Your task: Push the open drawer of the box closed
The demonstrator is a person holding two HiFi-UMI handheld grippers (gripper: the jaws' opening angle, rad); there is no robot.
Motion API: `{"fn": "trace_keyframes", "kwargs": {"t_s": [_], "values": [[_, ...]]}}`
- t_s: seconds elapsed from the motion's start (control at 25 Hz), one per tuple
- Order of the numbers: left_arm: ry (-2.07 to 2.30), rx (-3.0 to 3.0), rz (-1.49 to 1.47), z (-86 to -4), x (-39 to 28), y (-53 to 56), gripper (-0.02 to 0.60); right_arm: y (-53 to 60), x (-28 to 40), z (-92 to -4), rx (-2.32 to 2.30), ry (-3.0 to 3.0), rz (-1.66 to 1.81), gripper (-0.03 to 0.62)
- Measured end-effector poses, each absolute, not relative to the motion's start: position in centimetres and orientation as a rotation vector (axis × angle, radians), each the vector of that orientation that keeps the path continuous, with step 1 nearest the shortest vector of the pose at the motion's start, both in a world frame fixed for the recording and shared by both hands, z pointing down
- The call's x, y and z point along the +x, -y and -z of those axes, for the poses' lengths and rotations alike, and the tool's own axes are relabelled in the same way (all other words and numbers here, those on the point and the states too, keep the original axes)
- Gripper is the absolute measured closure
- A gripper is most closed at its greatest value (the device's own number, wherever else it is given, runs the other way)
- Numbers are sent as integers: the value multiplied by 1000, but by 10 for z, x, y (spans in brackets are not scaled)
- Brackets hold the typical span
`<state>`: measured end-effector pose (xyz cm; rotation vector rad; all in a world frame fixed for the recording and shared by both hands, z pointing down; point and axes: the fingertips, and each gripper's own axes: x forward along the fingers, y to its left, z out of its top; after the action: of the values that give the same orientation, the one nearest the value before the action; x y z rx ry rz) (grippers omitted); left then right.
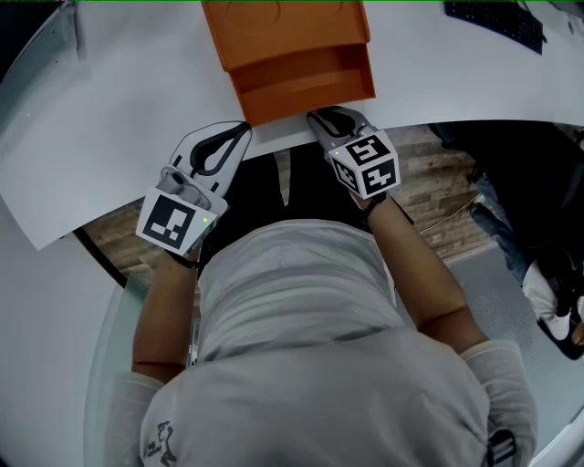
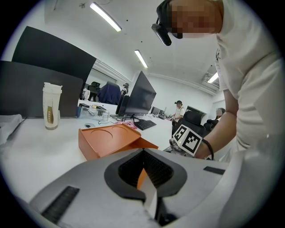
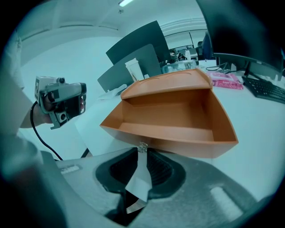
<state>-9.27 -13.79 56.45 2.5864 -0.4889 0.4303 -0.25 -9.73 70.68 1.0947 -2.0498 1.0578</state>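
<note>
An orange box (image 1: 283, 27) stands on the white table (image 1: 109, 119), its drawer (image 1: 306, 87) pulled out toward me. The drawer (image 3: 169, 120) is empty, with a small clear knob (image 3: 142, 146) on its front wall. My right gripper (image 1: 315, 116) reaches the drawer's front at the table edge. In the right gripper view its tips (image 3: 141, 149) are closed together around that knob. My left gripper (image 1: 245, 128) hovers over the table edge just left of the drawer, shut and holding nothing. From the left gripper (image 2: 143, 153) view, the box (image 2: 107, 140) lies ahead.
A keyboard (image 1: 497, 23) lies at the far right of the table. A tall cup (image 2: 51, 106) and a monitor (image 2: 140, 95) stand behind the box, and a pink packet (image 3: 227, 80) lies to its right. People sit at desks far back.
</note>
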Motion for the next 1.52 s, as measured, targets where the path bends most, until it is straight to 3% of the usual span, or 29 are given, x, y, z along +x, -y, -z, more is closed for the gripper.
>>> {"fn": "trace_keyframes", "kwargs": {"t_s": [1.52], "values": [[562, 2544, -462, -575, -107, 191, 581, 180, -4, -705, 1040, 2088, -1008, 528]]}}
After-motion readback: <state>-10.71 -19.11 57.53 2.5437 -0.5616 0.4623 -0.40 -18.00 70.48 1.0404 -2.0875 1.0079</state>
